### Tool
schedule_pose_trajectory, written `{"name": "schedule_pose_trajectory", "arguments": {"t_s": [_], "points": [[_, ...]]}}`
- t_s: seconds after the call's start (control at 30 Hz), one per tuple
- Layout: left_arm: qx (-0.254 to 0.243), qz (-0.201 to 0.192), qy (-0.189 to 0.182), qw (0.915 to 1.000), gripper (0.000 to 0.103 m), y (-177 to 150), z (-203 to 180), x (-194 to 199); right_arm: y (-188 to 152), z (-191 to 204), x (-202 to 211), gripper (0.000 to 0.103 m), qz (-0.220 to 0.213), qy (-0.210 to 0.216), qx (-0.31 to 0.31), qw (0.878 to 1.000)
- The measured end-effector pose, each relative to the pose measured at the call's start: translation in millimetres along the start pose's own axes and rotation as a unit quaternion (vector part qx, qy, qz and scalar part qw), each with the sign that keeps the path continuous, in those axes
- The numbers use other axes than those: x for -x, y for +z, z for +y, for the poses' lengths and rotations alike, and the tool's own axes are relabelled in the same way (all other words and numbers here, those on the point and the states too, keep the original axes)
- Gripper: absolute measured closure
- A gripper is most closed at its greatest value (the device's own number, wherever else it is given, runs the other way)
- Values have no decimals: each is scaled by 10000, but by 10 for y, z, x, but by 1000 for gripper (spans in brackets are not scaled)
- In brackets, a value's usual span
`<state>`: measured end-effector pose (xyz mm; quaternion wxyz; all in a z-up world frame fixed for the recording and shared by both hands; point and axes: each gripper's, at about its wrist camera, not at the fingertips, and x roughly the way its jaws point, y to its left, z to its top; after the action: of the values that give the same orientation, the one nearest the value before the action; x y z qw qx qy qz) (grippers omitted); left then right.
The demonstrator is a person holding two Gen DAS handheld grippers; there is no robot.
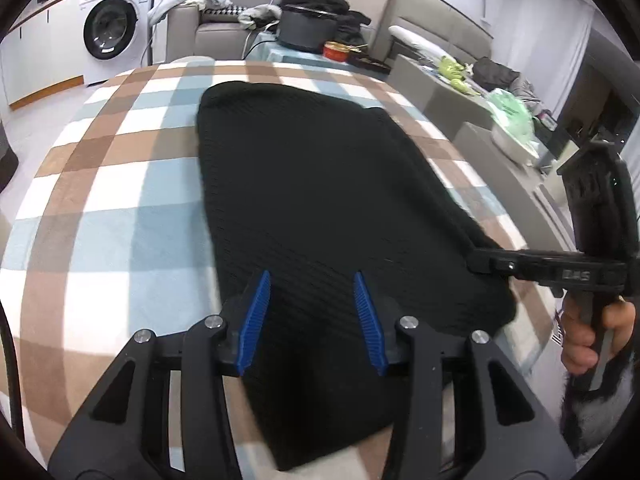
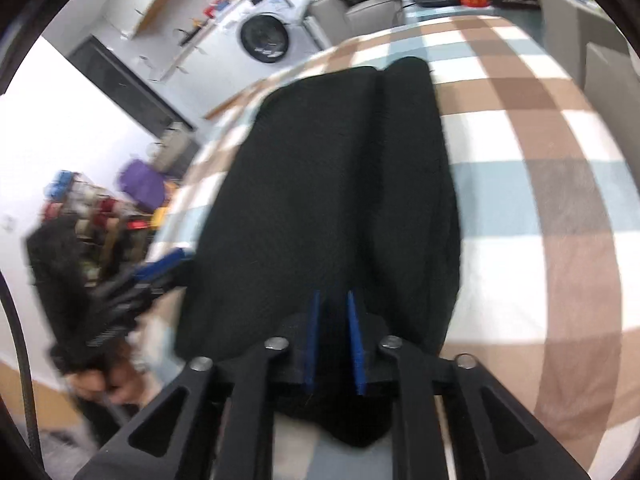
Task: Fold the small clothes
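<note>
Black garment (image 1: 320, 184) lies lengthwise away; left tongs (image 1: 312, 320) released, right tongs (image 2: 334, 340) grasping it.

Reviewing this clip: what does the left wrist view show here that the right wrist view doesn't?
Only the left wrist view: the left gripper with its blue pads apart above the black garment, nothing pinched; the right gripper's side profile reaching the garment's edge, a hand on its handle; green bags on a side surface.

Only the right wrist view: the right gripper, pads close together with garment fabric between them; a fold ridge running down the garment; cluttered shelves.

Both: the garment on the checked blanket, the washing machine, the dark pot.
</note>
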<state>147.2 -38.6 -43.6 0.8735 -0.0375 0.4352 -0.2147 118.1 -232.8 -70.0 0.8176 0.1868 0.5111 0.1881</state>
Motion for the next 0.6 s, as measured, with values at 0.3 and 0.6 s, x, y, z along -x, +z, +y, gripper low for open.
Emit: {"name": "schedule_pose_trajectory", "arguments": {"t_s": [0.3,0.6], "points": [[-720,399,-650,9945,59,-236,-815,-197,-205,113,29,97,-193,23,310,9993],[-984,495,-549,9924,51,-363,-814,-74,-278,52,121,88,-101,-201,365,9991]]}}
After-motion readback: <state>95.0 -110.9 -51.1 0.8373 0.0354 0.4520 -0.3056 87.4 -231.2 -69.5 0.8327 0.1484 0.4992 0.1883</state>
